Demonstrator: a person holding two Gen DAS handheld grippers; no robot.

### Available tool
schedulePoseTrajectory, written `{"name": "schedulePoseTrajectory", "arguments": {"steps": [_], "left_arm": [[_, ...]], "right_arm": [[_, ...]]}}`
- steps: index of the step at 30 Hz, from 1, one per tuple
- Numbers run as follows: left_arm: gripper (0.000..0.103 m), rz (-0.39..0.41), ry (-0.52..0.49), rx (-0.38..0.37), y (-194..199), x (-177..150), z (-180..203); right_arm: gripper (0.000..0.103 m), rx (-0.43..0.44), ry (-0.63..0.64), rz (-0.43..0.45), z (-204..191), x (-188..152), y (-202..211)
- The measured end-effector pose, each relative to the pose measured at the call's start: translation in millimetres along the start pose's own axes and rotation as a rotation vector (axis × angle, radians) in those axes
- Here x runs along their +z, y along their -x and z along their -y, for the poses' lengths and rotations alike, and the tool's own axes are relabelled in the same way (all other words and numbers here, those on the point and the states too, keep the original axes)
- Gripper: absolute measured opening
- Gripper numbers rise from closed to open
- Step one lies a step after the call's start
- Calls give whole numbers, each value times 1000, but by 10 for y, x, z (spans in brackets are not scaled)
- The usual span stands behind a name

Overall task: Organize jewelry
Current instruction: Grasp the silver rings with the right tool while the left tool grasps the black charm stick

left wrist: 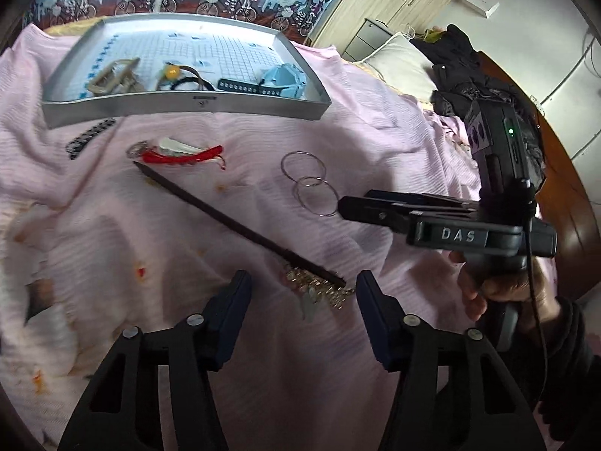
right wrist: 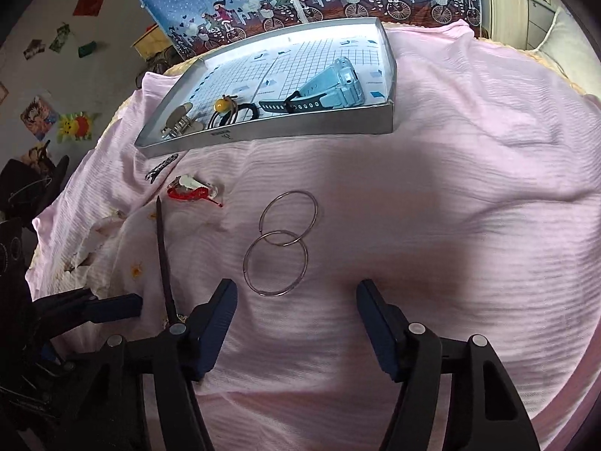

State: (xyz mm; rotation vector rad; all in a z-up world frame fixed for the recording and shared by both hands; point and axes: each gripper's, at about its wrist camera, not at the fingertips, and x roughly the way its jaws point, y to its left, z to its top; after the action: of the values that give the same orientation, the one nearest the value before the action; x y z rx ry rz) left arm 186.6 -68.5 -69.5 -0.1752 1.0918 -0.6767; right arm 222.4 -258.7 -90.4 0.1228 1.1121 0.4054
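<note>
a pink bedsheet (right wrist: 450,150) is covering the bed, and the loose pieces are lying across it from left to right. at the far left a black beaded clip (left wrist: 90,139) is lying just in front of the tray, and beside it a red cord bracelet (left wrist: 180,156) with a white charm is sitting in a small heap. a long dark hair stick (left wrist: 225,218) is running diagonally from near the bracelet down toward the left gripper (left wrist: 303,300), its gold dangling ornament (left wrist: 319,287) resting between the spread fingers without touching either; the jaws are standing wide apart, grasping nothing. further right two thin metal hoops (right wrist: 281,240) are lying overlapped on the sheet, the nearer hoop sitting just ahead of the right gripper (right wrist: 296,317), whose jaws are likewise released and empty. in the left view that gripper's fingertips are reaching in from the right, close to the hoops, with a hand (left wrist: 499,289) in a dark sleeve holding the handle. behind all this a shallow silver tray (left wrist: 188,107) is sitting on the sheet, holding, left to right, a beige hair clip (left wrist: 112,77), a black hair tie with a yellow ball (left wrist: 176,75), and a light blue watch (right wrist: 338,86) with a dark strap.
</note>
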Motion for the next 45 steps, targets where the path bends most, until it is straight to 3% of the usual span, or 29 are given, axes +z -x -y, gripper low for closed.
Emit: {"name": "schedulePoseTrajectory", "arguments": {"steps": [11,13,18,22,26,29,34,38,45], "left_arm": [[51,-7,-86,1,-183,24,185],[51,-25,-89,9,-238,-3,188],[51,-50,-61,32,-342,-14,148],[39,-55,-46,67,-451,28,95],[38,-44,-37,53,-468,50,54],[38,-33,-46,60,-458,47,62],[38,-16,-41,51,-444,35,55],[38,3,-41,40,-406,0,64],[38,63,-123,97,-323,-74,215]], "right_arm": [[64,36,-81,30,146,92,-12],[56,44,-57,24,115,132,-64],[49,44,38,3,-30,207,-220],[33,31,37,-7,8,207,-261],[23,36,19,-9,48,195,-261],[22,19,63,-15,-31,178,-282],[8,4,125,-40,-131,125,-346],[4,6,139,-31,-150,103,-338],[4,-51,196,62,-239,97,-183]]}}
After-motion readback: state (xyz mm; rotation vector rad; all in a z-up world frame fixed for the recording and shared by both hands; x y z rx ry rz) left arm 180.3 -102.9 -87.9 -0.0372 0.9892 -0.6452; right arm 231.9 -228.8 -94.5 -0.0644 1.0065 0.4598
